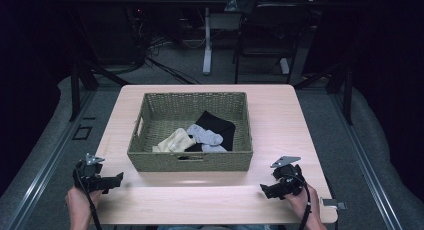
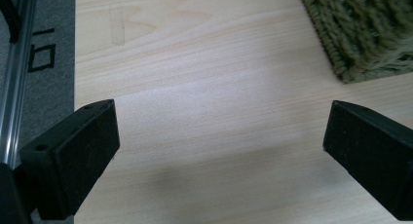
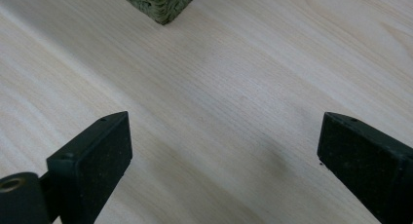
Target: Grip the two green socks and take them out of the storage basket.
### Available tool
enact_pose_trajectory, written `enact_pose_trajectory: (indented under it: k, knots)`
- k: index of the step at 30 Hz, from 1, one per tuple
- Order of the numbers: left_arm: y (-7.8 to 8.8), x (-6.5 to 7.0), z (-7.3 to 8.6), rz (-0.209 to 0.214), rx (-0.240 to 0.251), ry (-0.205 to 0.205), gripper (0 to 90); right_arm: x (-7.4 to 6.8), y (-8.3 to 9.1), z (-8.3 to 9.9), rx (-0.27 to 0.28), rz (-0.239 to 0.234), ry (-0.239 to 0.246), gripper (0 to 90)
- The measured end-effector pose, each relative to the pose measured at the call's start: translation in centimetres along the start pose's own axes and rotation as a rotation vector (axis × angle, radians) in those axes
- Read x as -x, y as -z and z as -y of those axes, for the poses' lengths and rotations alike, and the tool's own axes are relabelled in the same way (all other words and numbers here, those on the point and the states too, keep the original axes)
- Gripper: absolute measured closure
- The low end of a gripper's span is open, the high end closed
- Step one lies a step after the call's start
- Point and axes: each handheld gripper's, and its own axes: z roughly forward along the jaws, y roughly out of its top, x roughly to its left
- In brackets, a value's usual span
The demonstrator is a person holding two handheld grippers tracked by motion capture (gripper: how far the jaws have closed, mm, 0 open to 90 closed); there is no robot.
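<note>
A woven olive basket [image 1: 150, 160] stands in the middle of the light wooden table [image 1: 280, 120]. Inside it lie a cream sock [image 1: 175, 140], a grey sock [image 1: 204, 135] and a black cloth [image 1: 220, 125]. My left gripper [image 1: 112, 182] rests at the table's front left corner, jaws wide open over bare wood [image 2: 219, 136]; the basket's corner [image 2: 365, 34] shows at the upper right of its view. My right gripper [image 1: 267, 190] sits at the front right, open as well [image 3: 224, 146], with a basket corner [image 3: 160, 5] ahead of it.
Beyond the table stand desk legs [image 1: 206, 40], a chair [image 1: 265, 35] and cables on a grey floor. Metal rails [image 1: 45, 160] run along both sides of the table. A small metal tag [image 1: 332, 204] lies at the table's front right edge.
</note>
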Motion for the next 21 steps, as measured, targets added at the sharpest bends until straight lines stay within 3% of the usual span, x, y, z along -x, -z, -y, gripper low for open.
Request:
enact_pose_trajectory:
  k: [8, 13, 19, 21]
  knots:
    - [0.8, 0.1, -0.6, 0.009, 0.015, -0.001, 0.0, 0.2, -0.1, 0.1, 0.000, -0.001, -0.006, 5.2]
    - [2.1, 0.0, -1.2, 0.025, 0.042, 0.017, 0.0, -0.1, -0.1, -0.1, -0.017, 0.004, 0.017, 5.2]
    - [2.7, -0.1, -2.2, 0.066, 0.016, 0.048, 0.0, 0.1, 0.1, 0.0, 0.005, -0.009, 0.003, 5.2]
    - [3.1, 0.1, -2.5, 0.061, 0.021, 0.044, 0.0, 0.1, 0.2, -0.1, 0.009, -0.005, 0.008, 5.2]
